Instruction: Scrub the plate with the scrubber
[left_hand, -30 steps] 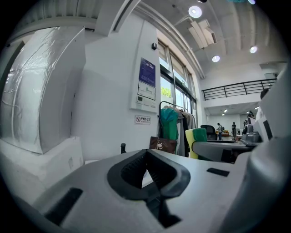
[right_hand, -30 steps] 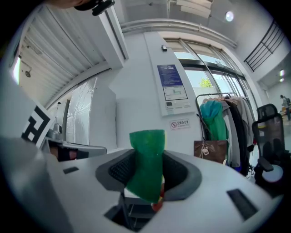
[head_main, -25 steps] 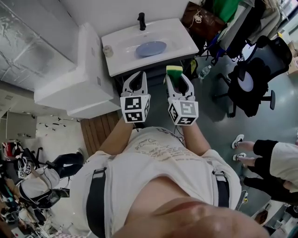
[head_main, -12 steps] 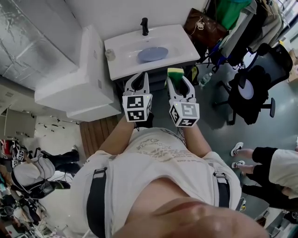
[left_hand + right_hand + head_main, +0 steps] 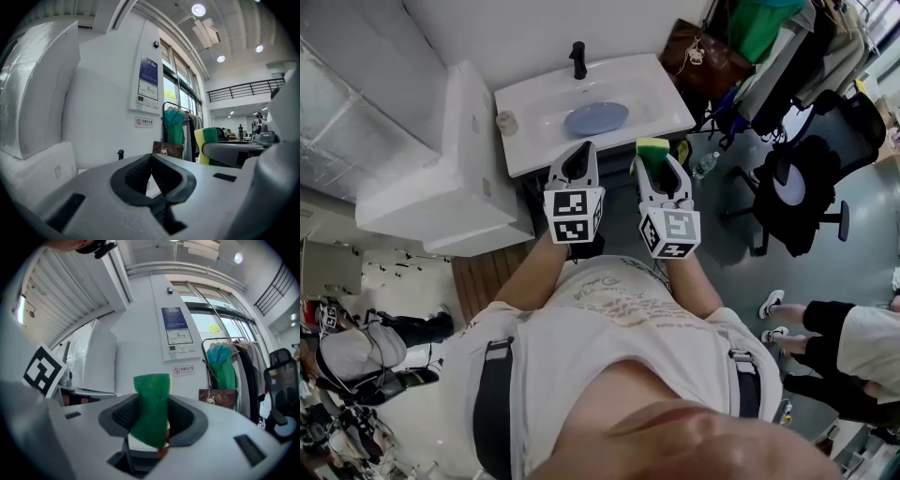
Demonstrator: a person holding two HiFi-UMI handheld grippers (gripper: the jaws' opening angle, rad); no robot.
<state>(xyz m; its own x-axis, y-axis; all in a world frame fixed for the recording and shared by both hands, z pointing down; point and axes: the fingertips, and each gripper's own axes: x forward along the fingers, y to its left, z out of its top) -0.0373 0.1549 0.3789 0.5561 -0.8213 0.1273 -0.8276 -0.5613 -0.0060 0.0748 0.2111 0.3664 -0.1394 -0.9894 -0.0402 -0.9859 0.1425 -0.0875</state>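
A pale blue plate lies in the white sink ahead of me in the head view. My right gripper is shut on the scrubber, a yellow sponge with a green pad; in the right gripper view the scrubber stands squeezed between the jaws. My left gripper is shut with nothing in it, held beside the right one, short of the sink's front edge. In the left gripper view the jaws meet at the tips, and the scrubber shows at the right.
A black faucet stands at the sink's back edge and a small cup on its left corner. A white foam-wrapped block adjoins the sink on the left. An office chair, hanging clothes and a brown bag stand right.
The view has shifted a little, so the sink and plate sit slightly further left. Both grippers keep their hold and their place in front of me.
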